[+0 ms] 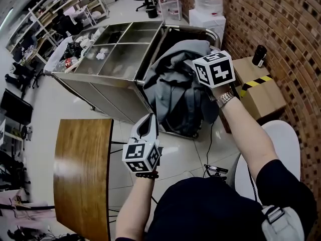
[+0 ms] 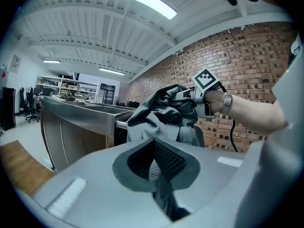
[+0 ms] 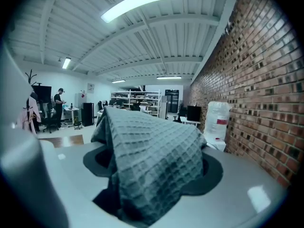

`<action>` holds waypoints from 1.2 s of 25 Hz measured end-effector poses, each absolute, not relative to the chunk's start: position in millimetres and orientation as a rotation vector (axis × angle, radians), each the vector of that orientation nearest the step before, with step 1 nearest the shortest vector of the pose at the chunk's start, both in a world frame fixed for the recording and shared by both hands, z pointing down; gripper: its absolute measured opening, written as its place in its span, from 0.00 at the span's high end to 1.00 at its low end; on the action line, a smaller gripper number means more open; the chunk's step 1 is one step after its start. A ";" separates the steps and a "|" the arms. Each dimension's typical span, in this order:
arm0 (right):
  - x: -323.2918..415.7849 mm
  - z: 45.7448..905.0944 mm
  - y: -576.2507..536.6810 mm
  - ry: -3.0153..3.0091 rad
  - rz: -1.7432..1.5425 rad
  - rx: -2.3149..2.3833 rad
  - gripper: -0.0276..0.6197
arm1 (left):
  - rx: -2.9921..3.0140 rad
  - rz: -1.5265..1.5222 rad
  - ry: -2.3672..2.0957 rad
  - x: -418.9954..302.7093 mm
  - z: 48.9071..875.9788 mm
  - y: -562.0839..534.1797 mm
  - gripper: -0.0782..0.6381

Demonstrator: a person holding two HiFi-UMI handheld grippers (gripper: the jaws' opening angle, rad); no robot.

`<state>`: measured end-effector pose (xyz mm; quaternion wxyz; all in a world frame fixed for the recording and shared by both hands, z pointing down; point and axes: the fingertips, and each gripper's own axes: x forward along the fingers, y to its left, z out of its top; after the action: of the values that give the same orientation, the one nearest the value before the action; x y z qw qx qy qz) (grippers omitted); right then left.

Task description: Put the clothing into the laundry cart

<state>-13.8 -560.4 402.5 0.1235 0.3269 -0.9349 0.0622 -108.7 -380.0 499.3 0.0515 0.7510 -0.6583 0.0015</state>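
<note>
Right hand-held gripper [image 3: 152,167] is standing with its jaws apart. A fold of the grey waffle-weave clothing [image 1: 173,84] is lying draped across the gap rather than being pinched. It is sitting at the top of the heap, over the far right part of the black fabric laundry cart [image 1: 186,30]. The left hand-held gripper [image 2: 154,160] is pinching a lower tail of the same cloth, jaws together on it, just outside the cart's near edge.

To my eye the job is getting close to done. Most of the clothing is already piling up over the cart's opening, beside the stainless steel trolley [image 1: 118,49]. Part of it is still hanging over the near rim and down the cart's front. What seems left is letting the tail go and getting that overhang inside.

The clothing is looking soft, thick and rumpled, bunching into heavy folds, with a smoother, darker layer showing among the grey.
</note>
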 end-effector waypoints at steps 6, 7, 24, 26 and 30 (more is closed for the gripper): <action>-9.8 423.5 -563.4 -2.676 0.261 0.912 0.32 | 2.286 0.011 -1.977 -106.3 507.1 -383.9 0.89; -9.3 424.2 -562.8 -2.674 0.262 0.913 0.32 | 2.285 0.013 -1.975 -106.2 507.5 -383.5 0.89; 32.4 422.9 -500.7 -2.602 0.280 0.995 0.32 | 2.380 -0.003 -1.883 -75.5 487.9 -333.1 0.89; 39.0 414.9 -490.2 -2.614 0.268 1.015 0.32 | 2.397 -0.002 -1.873 -70.4 483.2 -325.1 0.89; 45.2 403.4 -465.0 -2.646 0.258 1.026 0.35 | 2.420 0.000 -1.858 -63.4 474.5 -306.7 0.89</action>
<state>45.2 -465.0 403.4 0.1454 0.3562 -0.9187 0.0896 -63.4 -306.7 474.5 0.0452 0.7924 -0.6083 0.0001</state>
